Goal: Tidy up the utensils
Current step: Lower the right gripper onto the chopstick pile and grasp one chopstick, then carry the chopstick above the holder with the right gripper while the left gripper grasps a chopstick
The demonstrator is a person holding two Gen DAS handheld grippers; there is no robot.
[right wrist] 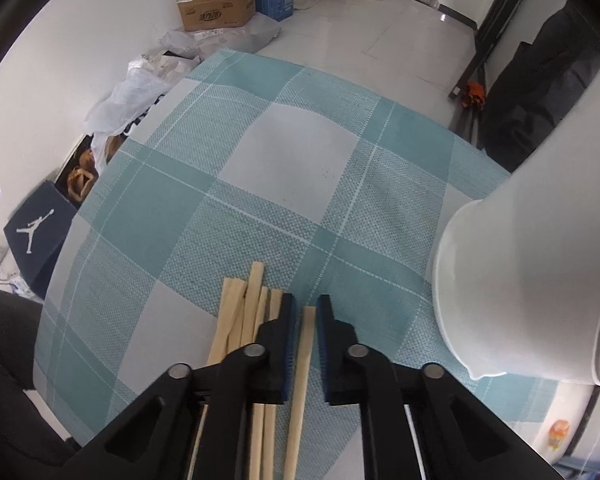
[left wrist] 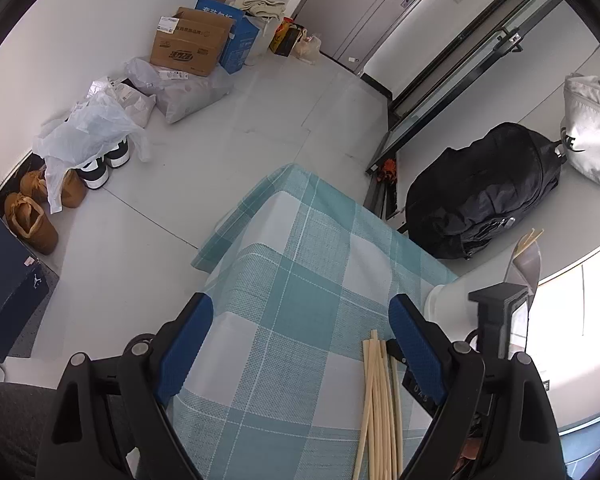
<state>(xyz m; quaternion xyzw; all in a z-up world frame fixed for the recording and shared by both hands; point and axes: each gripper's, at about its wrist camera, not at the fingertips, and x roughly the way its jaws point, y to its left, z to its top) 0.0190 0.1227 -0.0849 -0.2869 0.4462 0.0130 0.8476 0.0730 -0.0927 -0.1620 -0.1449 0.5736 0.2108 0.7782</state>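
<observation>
One chopstick (right wrist: 305,344) was clamped between the closed right gripper (right wrist: 305,312), five more chopsticks (right wrist: 244,312) lay at its nine o'clock on the checked tablecloth (right wrist: 292,152), and the left gripper (left wrist: 300,320) stood wide apart, empty.

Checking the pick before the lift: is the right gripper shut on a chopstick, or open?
Shut on one. The right gripper has a single chopstick between its fingers, apart from the loose pile.

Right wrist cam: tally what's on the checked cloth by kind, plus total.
Loose chopsticks: 4 ends visible
Chopstick clamped in the right tool: 1
White container: 1
Total: 6
</observation>
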